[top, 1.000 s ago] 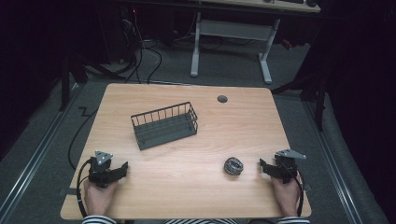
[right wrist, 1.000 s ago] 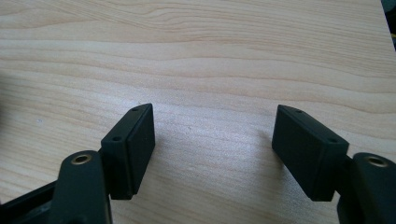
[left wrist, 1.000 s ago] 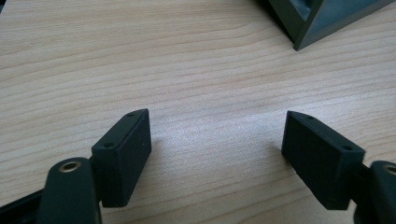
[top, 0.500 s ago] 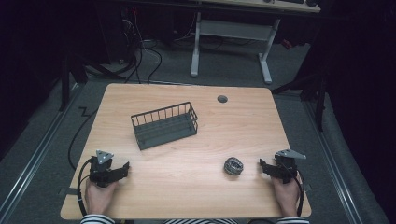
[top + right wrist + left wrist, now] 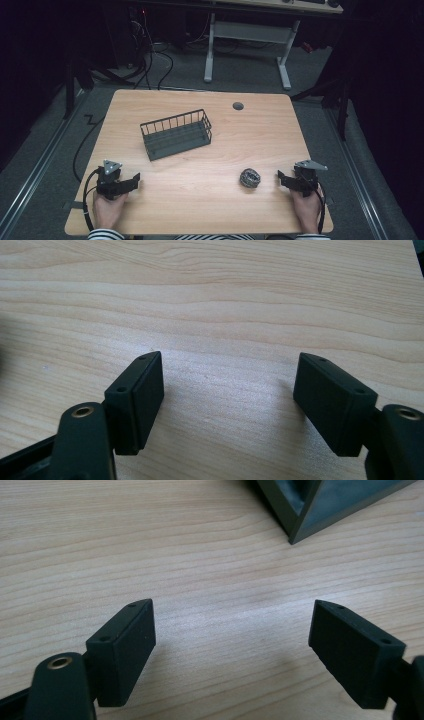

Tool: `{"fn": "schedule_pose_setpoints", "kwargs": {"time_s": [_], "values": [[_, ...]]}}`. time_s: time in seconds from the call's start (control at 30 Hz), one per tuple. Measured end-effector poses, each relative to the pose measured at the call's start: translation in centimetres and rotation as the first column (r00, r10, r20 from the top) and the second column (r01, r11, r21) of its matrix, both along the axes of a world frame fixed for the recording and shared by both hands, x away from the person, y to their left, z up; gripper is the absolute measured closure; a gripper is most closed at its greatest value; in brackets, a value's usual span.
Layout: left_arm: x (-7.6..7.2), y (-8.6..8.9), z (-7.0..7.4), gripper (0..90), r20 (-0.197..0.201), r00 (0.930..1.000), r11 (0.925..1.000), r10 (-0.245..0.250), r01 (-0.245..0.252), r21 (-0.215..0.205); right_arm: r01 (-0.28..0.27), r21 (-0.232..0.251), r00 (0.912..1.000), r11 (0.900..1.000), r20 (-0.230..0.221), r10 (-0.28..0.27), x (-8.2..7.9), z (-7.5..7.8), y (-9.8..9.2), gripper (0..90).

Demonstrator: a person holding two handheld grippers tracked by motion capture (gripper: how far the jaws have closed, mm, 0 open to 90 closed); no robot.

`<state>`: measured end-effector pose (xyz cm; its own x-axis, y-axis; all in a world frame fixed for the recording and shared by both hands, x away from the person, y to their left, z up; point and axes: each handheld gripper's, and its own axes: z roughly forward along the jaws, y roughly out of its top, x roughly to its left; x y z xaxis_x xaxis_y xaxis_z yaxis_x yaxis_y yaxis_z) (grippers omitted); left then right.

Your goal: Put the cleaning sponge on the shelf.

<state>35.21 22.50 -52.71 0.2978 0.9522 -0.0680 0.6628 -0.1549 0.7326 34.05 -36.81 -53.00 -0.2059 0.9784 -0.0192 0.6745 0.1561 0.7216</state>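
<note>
The steel scrubber [image 5: 249, 177] lies on the table [image 5: 200, 210], near right, just left of the right tongs [image 5: 281, 179] and well right of the basket [image 5: 176, 134]. It looks light, springy, and snag-prone; pinch across its middle. Roundish, it has no clear long axis or pointing direction. Right tongs and left tongs [image 5: 135, 180] gape wide, empty.

basket [image 5: 320, 502] cut off by top edge, small dark disc [image 5: 238, 106] too small to identify
</note>
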Motion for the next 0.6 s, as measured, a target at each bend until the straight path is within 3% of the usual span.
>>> {"fn": "schedule_pose_setpoints", "kwargs": {"time_s": [0.3,0.6], "values": [[-0.2,-0.3,2.0,21.4,-0.008,0.9993,0.9960,-0.036,0.035,-0.082,-0.002,-0.001,1.0000,1.000,-0.002,0.002,0.0,0.0,0.0,28.2],[0.4,-1.3,4.6,21.2,0.008,0.9976,0.9925,-0.069,0.070,-0.100,-0.003,0.000,1.0000,1.000,-0.003,0.003,0.0,0.0,0.0,28.0]]}}
